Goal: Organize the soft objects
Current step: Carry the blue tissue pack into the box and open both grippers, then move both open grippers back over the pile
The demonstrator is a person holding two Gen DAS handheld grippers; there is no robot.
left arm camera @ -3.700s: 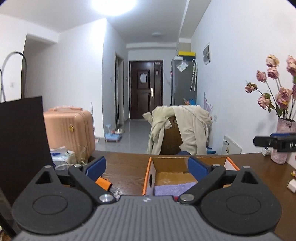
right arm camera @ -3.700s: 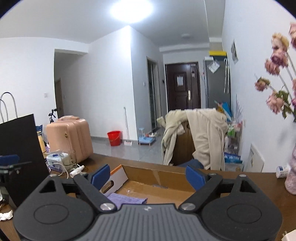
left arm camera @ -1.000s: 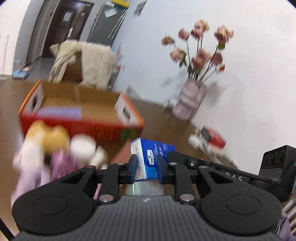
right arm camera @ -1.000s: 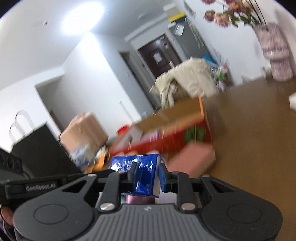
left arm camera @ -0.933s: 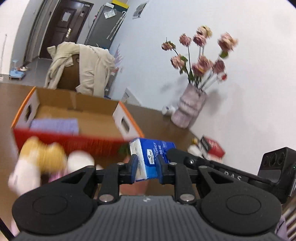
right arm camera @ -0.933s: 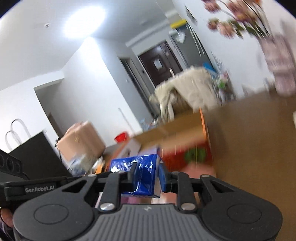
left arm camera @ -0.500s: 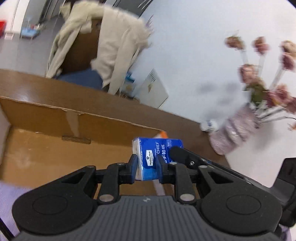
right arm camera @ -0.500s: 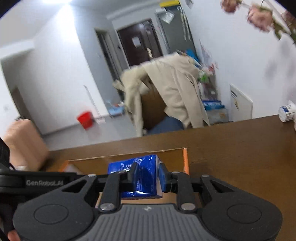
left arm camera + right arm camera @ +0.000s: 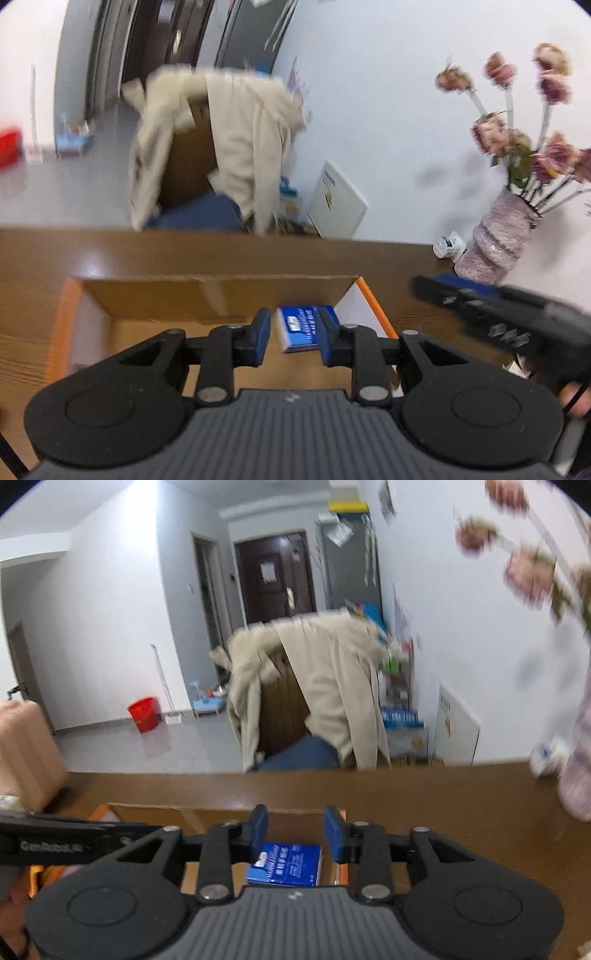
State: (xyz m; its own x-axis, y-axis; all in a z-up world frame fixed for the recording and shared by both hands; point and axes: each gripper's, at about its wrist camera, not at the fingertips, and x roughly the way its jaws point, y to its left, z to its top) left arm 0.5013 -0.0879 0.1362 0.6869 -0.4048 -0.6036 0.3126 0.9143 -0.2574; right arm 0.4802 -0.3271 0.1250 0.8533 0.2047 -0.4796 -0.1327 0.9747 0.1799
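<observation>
A blue tissue pack (image 9: pixel 300 328) lies flat on the floor of the orange-rimmed cardboard box (image 9: pixel 68 306), near its right wall. My left gripper (image 9: pixel 291 336) is above it, jaws partly open and clear of the pack. In the right wrist view the same pack (image 9: pixel 286 864) lies in the box (image 9: pixel 184 814) below my right gripper (image 9: pixel 295 834), whose jaws are also parted and empty. The right gripper's body (image 9: pixel 509 317) shows at the right of the left wrist view.
The box sits on a brown wooden table (image 9: pixel 33 258). A pink vase of dried roses (image 9: pixel 498 240) and a small white bottle (image 9: pixel 448 245) stand at the table's right. A chair draped with a beige coat (image 9: pixel 325 686) is behind the table. A pink suitcase (image 9: pixel 22 746) is at left.
Both grippers held the tissue pack together and carried it over the box. Both jaws have now opened and the pack lies on the box floor.
</observation>
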